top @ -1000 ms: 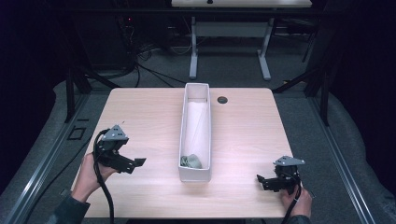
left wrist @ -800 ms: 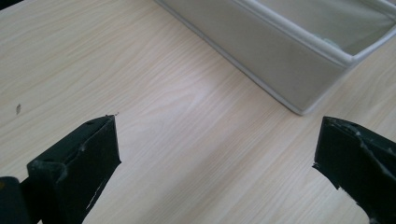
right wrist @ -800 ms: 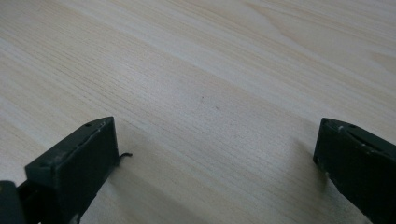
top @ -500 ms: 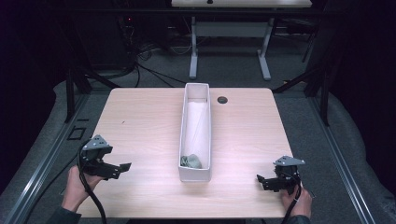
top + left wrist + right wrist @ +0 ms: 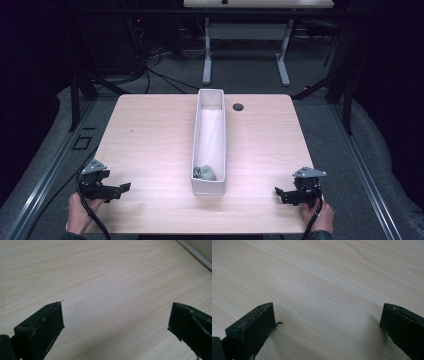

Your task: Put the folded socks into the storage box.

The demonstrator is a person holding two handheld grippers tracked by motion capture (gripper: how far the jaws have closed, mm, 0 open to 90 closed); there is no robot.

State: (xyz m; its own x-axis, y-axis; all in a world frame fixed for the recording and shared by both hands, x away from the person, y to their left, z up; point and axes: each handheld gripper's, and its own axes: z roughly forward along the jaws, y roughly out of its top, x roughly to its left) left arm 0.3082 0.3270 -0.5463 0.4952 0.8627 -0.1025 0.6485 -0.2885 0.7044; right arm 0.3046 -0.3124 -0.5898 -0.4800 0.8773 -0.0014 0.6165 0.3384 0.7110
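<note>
Light wooden table (image 5: 150,145) seen from above, with a long, narrow white open-topped bin (image 5: 209,141) standing lengthwise along its middle and a small round dark grommet hole (image 5: 238,106) just beside the bin's far end. A small crumpled grey-green soft object (image 5: 204,173), apparently cloth or a wad of thin material, lies on the bin floor at the near end, close against the near wall; its exact make cannot be told at this size. The left gripper (image 5: 119,189) rests low over the table's near left corner, held in a hand (image 5: 80,214), and the right gripper (image 5: 281,193) sits at the near right corner; both are well apart from the bin. In the left gripper view the jaws stand spread wide over bare wood grain with nothing between them, and the right gripper view shows the same wide, empty spread. Judged from its rumpled outline, the object is probably light, limp and compressible, neither slippery nor fragile, so it should deform instead of resisting a pinch. The best hold seems to be a raised fold at its top, approached from straight above, since the tall bin walls on either side leave little room for a sideways entry.
</note>
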